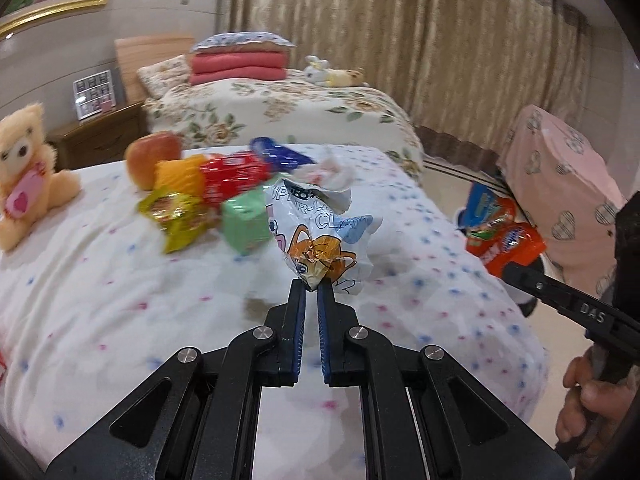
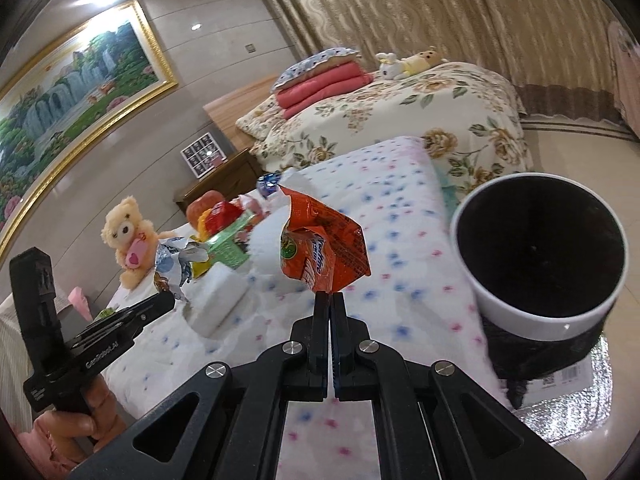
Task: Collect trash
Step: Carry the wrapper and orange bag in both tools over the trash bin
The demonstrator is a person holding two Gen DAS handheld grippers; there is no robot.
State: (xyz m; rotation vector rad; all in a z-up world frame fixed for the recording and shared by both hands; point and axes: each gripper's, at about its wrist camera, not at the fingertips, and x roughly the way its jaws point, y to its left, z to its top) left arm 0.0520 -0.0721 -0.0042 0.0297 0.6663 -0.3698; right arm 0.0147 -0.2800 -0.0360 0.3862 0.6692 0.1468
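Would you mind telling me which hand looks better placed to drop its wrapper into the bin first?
Right, probably. The right tongs hold the orange wrapper beside the open white bin, just right of them. The left tongs pinch the white cartoon wrapper over the bed's middle, farther from the bin.

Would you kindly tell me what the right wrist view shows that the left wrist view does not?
Only the right wrist view shows the white bin with its dark liner, standing beside the bed. Only the left wrist view shows the pink heart-patterned cover. Both show the teddy bear, the orange wrapper and the white cartoon wrapper, each pinched by a hand-held gripper.
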